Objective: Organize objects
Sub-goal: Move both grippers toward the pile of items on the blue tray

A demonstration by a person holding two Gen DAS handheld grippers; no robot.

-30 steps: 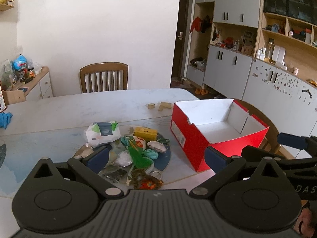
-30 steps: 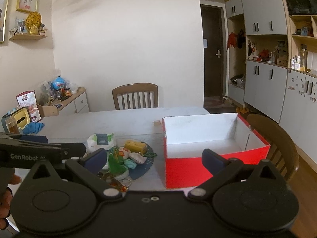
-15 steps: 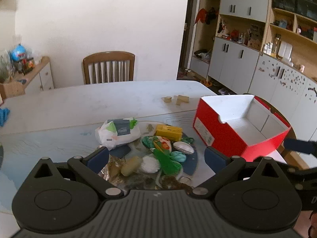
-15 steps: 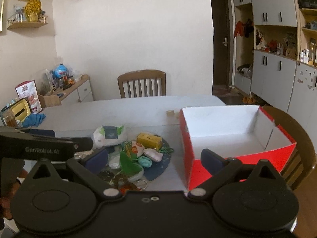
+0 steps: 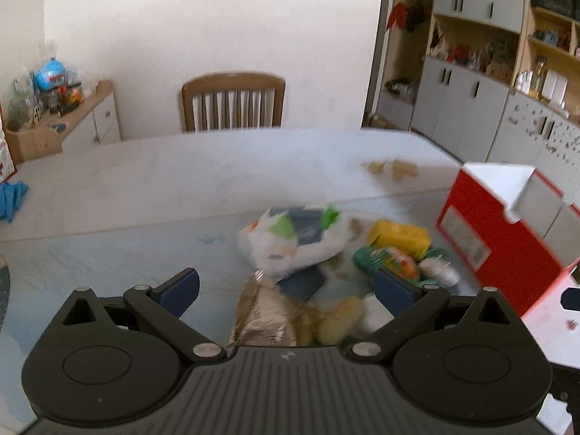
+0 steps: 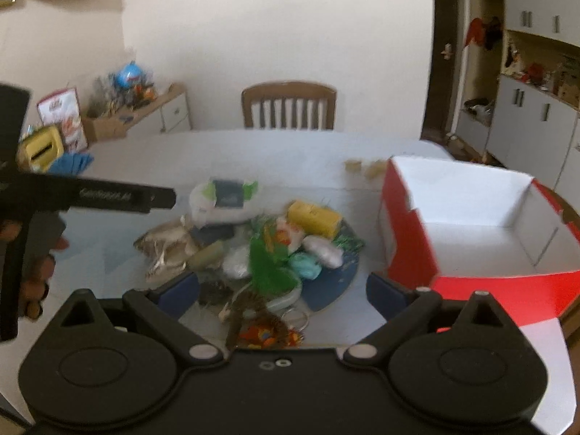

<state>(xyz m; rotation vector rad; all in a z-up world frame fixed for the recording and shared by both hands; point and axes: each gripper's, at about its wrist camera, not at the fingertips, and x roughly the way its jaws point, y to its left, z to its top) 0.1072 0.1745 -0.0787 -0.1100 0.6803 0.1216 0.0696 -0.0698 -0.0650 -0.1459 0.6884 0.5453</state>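
A heap of small objects lies on the table: a white packet [image 5: 293,239] [image 6: 224,199], a yellow block [image 5: 398,235] [image 6: 314,217], a crinkled foil bag [image 5: 264,311] [image 6: 165,246], a green leafy piece [image 6: 270,264] and several wrapped items. To their right stands an empty red box [image 5: 496,232] [image 6: 467,217] with a white inside. My left gripper [image 5: 286,286] hovers open just over the heap's near left side, above the foil bag. My right gripper [image 6: 282,288] is open over the heap's near edge. Both hold nothing.
A wooden chair [image 5: 232,101] [image 6: 288,107] stands at the table's far side. Small wooden blocks [image 5: 391,168] lie behind the box. A low cabinet [image 6: 145,112] with clutter is at the left, grey cupboards [image 5: 471,116] at the right. A blue cloth [image 5: 11,199] lies far left.
Both grippers have moved forward and closer to the heap, which now looks larger. The left view has swung left, pushing the red box toward the right edge. Both stay open.
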